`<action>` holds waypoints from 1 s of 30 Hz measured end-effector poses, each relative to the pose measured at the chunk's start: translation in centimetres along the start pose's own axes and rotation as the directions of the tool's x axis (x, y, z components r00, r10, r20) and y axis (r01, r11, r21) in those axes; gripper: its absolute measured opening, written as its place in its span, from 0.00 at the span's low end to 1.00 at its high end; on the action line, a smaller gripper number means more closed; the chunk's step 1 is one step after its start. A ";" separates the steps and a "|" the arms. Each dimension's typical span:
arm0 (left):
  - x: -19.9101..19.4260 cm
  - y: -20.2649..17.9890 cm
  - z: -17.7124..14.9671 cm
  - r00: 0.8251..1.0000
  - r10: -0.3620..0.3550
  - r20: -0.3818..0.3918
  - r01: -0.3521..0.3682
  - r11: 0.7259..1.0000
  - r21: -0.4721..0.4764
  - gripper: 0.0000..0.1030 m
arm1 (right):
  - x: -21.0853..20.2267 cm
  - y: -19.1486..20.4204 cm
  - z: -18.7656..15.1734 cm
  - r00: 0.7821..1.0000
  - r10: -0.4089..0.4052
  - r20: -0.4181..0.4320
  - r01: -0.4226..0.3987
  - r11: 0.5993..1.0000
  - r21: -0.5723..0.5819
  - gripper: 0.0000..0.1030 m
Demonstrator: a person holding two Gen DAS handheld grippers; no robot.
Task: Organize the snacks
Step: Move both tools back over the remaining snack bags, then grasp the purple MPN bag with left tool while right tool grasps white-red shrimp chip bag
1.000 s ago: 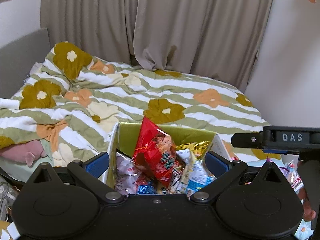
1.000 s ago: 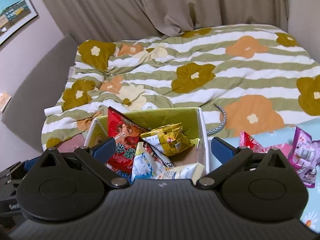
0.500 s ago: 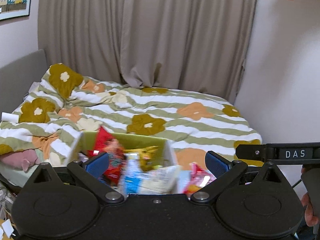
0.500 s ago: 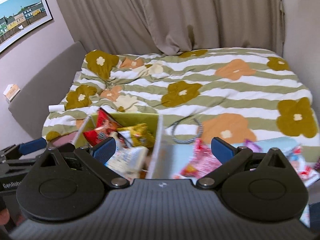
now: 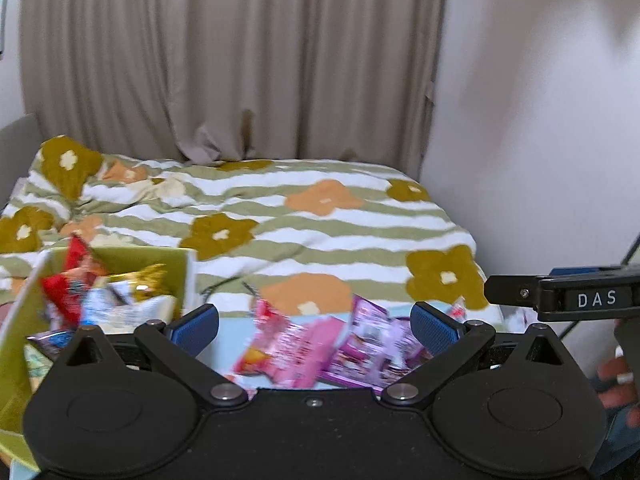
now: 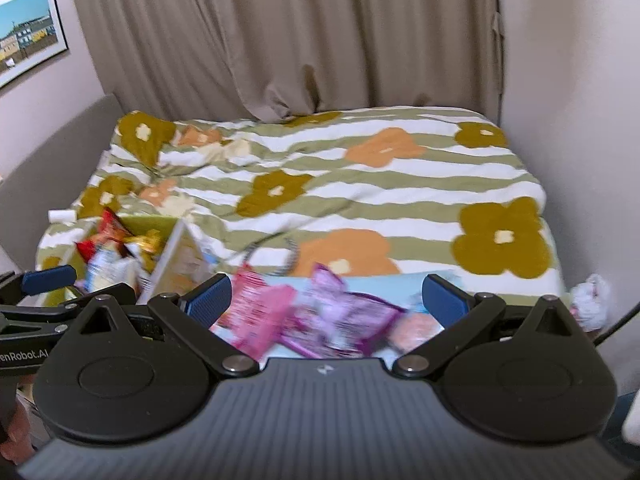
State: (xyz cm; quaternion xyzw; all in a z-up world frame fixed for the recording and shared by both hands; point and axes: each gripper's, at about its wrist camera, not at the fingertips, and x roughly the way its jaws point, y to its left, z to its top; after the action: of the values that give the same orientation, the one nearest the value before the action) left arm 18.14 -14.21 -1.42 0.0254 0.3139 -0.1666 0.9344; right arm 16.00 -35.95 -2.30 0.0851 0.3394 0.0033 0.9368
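Both the left gripper (image 5: 315, 326) and right gripper (image 6: 327, 295) hang empty, jaws spread; best to drop squarely over one pink packet (image 6: 256, 312), pinch its edge, then carry it left into the green box (image 5: 182, 268).

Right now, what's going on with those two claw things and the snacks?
Left gripper and right gripper: jaws open, empty. Green box partly filled. Pink packets loose on blue surface. Nothing in the way.

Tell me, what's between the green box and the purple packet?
A pink snack packet lies between the green box and purple packet, in both wrist views.
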 end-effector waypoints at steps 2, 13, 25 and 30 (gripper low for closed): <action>1.5 -1.5 -0.5 1.000 -0.005 -0.009 0.006 0.999 0.037 1.00 | 0.7 -1.7 -0.5 1.000 -0.011 -0.016 0.011 1.000 -0.003 1.00; 11.8 -6.2 -4.0 0.991 -0.089 -0.100 0.116 0.946 0.302 1.00 | 5.9 -6.8 -2.7 0.993 -0.051 -0.103 0.046 0.997 -0.056 1.00; 21.1 -7.3 -5.5 0.967 -0.102 -0.234 0.174 0.935 0.309 1.00 | 12.8 -9.0 -4.4 0.975 -0.073 -0.212 0.057 0.995 -0.083 1.00; 22.7 -7.4 -6.1 0.952 -0.112 -0.284 0.199 0.933 0.300 0.95 | 14.3 -9.3 -4.8 0.967 -0.063 -0.246 0.046 0.996 -0.075 1.00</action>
State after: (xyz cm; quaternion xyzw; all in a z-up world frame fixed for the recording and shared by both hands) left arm 29.19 -26.95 -19.38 0.1756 0.4042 -0.2851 0.8512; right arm 23.49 -43.45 -16.52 0.0424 0.4560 -0.0002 0.8890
